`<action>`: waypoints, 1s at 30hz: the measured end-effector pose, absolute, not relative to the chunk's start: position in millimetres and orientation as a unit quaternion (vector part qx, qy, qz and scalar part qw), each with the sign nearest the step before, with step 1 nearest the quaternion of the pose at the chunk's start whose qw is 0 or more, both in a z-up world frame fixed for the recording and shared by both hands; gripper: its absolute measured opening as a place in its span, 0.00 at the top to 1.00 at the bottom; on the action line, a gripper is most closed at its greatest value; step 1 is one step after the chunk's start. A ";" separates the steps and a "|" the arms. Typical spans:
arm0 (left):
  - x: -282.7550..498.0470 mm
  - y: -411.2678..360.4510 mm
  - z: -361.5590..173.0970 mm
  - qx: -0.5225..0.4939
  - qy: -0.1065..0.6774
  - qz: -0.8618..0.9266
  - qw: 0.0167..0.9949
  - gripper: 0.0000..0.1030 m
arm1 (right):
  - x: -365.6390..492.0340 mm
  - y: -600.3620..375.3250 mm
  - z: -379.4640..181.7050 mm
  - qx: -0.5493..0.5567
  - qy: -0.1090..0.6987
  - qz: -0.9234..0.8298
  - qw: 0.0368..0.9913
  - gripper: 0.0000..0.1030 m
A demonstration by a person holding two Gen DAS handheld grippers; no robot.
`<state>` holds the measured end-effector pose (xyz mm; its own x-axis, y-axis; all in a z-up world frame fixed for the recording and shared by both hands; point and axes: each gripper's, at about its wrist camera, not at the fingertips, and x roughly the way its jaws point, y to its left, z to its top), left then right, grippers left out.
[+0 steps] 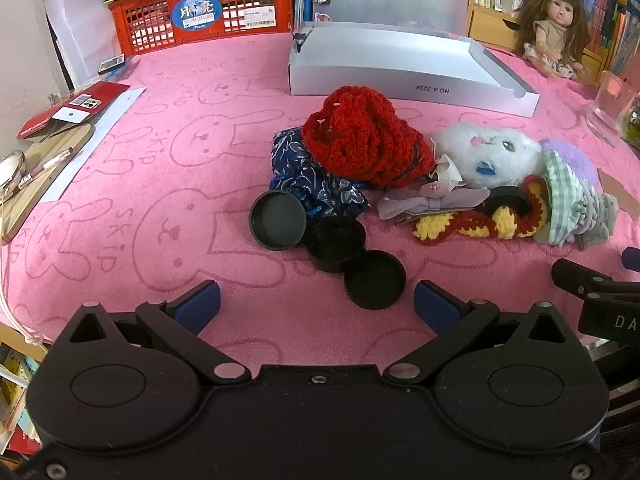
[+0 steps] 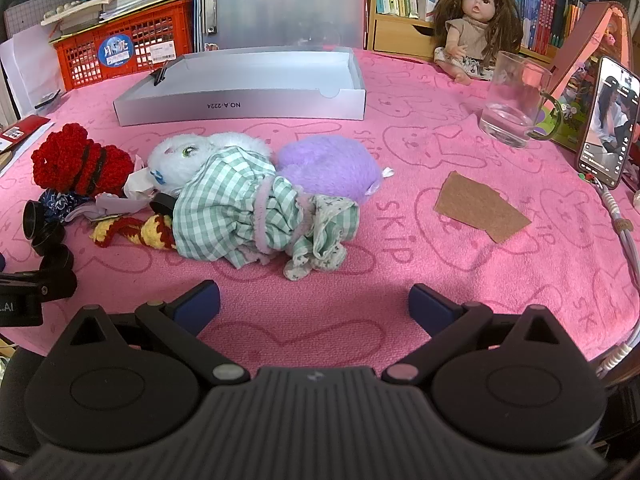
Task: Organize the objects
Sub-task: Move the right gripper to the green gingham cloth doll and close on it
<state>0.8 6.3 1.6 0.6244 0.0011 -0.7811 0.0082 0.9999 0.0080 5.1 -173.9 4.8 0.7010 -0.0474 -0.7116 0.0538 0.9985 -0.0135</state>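
A pile of small objects lies mid-table on the pink cloth: a red crochet piece (image 1: 366, 136), a blue patterned pouch (image 1: 308, 176), three black round lids (image 1: 336, 244), a white plush (image 1: 486, 152) in a green checked dress (image 2: 240, 208), a purple plush (image 2: 328, 164), a yellow-red crochet strip (image 1: 460, 228) and a lilac bow clip (image 1: 432, 202). An open grey box (image 2: 240, 100) stands behind them. My left gripper (image 1: 316, 304) is open and empty just in front of the lids. My right gripper (image 2: 314, 304) is open and empty in front of the dress.
A doll (image 2: 472, 20) sits at the back right by a glass mug (image 2: 516, 104), a propped phone (image 2: 608, 120) and a brown card (image 2: 480, 208). A red crate (image 1: 200, 12) stands back left. Papers and a spoon (image 1: 12, 172) lie at the left edge.
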 end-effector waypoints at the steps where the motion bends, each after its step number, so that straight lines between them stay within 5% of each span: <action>1: -0.6 2.0 1.9 0.006 0.433 -0.001 0.901 0.00 | 4.1 -173.6 4.5 0.004 0.383 -0.027 0.923 0.00; 24: -11.4 1.8 2.4 0.004 0.422 -0.013 0.906 0.00 | -1.7 -175.1 0.2 0.007 0.356 -0.028 0.934 0.00; 30: -20.1 -0.5 11.0 -0.001 0.404 -0.048 0.913 0.23 | -1.4 -178.5 5.3 0.031 0.347 -0.022 0.937 0.00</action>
<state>-20.1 -0.5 11.0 0.6686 -0.0886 -0.7383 0.0867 0.9954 -0.0410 -1.4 -178.5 5.3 0.7579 -0.0208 -0.6520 0.0633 0.9971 0.0418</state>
